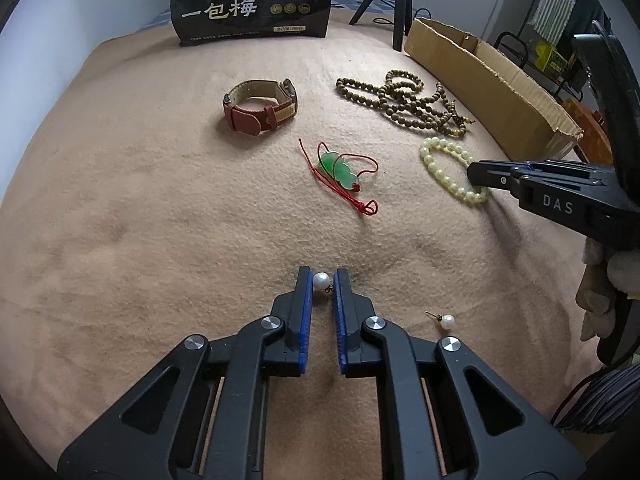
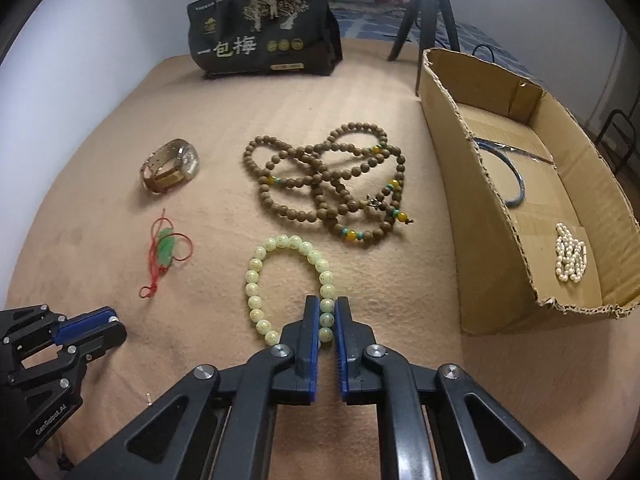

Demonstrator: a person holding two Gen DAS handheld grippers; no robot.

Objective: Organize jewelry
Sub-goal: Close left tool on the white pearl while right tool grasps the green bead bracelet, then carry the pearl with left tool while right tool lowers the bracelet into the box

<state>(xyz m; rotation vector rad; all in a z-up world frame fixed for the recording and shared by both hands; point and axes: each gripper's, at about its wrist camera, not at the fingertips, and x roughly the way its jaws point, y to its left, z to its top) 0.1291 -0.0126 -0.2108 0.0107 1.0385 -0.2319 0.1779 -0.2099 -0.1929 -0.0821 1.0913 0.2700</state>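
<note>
The left hand-held gripper (image 1: 323,280) pinches a small white pearl earring (image 1: 321,281) between its blue-padded tips, low against the tan felt blanket (image 1: 140,220) that covers the surface. A second white pearl earring with a thin metal post (image 1: 444,321) lies loose on the blanket just to the right of that gripper.

The right hand-held gripper (image 2: 326,316) is pressed together on the near side of a pale green bead bracelet (image 2: 288,288), with a few of its beads caught between the blue pads while the rest of the loop lies flat on the blanket. In the left wrist view the same gripper reaches in from the right edge, its tip on the bracelet's beads.

Beyond the bracelet lies a long strand of brown wooden beads with yellow and turquoise accents (image 2: 328,180), coiled in overlapping loops. To the left of it sit a green jade pendant on a red cord (image 2: 166,250) and, farther back, a wristwatch with a reddish-brown leather strap (image 1: 260,106).

An open brown cardboard box (image 2: 472,208) stands at the right edge of the blanket; inside it rest a bunched white pearl strand (image 2: 570,256) and a thin blue bangle (image 2: 516,184). A black snack bag printed with Chinese characters (image 2: 264,28) stands at the far edge, beside the black tripod legs (image 2: 424,8).
</note>
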